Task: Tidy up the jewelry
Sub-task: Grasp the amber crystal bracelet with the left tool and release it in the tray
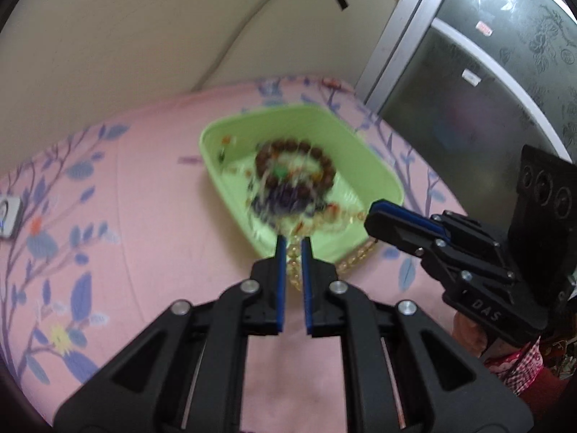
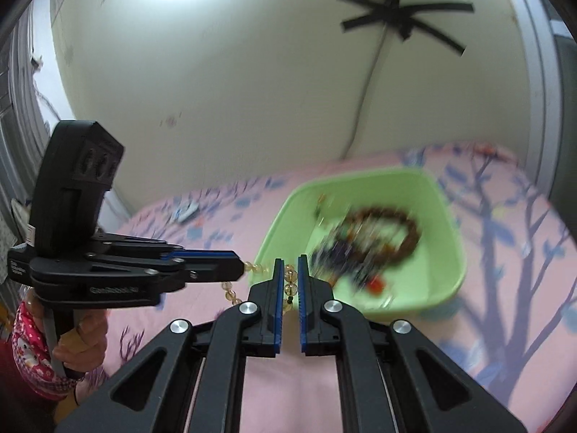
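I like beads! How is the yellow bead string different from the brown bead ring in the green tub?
The yellow bead string is see-through and golden; the brown bead bracelet is dark and dull. The yellow one is pinched by both the left gripper and the right gripper near the tub's front edge; the brown one lies loose inside the green tub, touched by neither. The brown one makes a closed ring; the yellow one hangs stretched between the grippers. Both are strings of round beads.

Amber bead strand (image 1: pixel 294 263) pinched taut, brown bracelet (image 1: pixel 295 160) in green tub (image 1: pixel 375 176)
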The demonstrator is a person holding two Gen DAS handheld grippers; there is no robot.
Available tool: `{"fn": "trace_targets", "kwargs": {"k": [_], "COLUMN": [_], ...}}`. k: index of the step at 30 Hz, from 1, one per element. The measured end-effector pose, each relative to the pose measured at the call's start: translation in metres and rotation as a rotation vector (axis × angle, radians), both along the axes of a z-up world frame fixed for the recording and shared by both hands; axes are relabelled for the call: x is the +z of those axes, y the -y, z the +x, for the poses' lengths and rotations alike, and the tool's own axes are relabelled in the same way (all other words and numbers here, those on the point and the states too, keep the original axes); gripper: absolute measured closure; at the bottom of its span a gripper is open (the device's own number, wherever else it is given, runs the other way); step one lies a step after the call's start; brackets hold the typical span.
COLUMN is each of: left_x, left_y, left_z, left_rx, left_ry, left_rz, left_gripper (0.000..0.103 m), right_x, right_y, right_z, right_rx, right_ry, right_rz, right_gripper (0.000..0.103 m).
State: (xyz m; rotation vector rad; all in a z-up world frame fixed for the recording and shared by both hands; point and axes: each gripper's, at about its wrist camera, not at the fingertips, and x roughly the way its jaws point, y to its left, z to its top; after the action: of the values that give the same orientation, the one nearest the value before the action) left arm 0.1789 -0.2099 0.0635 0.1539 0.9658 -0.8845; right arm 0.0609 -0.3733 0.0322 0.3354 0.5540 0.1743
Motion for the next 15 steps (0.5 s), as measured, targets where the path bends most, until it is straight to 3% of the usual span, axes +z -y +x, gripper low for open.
{"fn": "trace_targets", "kwargs": {"k": [4, 9, 13, 15], "left_x": [0.008, -0.012, -0.036, -0.044], "left_y": [0.031, 0.068, 0.091, 0.096], "left_z": [0.019, 0.04, 0.043, 0.043], "left_rx": [0.005, -0.012, -0.047, -0.055], "left_ry": [0.012, -0.03, -0.081, -0.074], "left_rz": [0.002, 0.033, 0.047, 0.062], "left_gripper": [0.096, 0.096, 0.095, 0.095], "right_x": [0.0, -0.014, -0.023, -0.025], "right_y": [0.02, 0.036, 0.038, 0.039], "right_z": [0.02, 0.028, 0.024, 0.023], "right_rx": [-0.036, -0.114, -0.199, -0.214], "right_ry": [0.014, 0.004, 0.036, 0.053], "right_rz": [0.012, -0.051, -0.188, -0.209], "right_gripper": [0.103, 0.103, 0.103, 0.103]}}
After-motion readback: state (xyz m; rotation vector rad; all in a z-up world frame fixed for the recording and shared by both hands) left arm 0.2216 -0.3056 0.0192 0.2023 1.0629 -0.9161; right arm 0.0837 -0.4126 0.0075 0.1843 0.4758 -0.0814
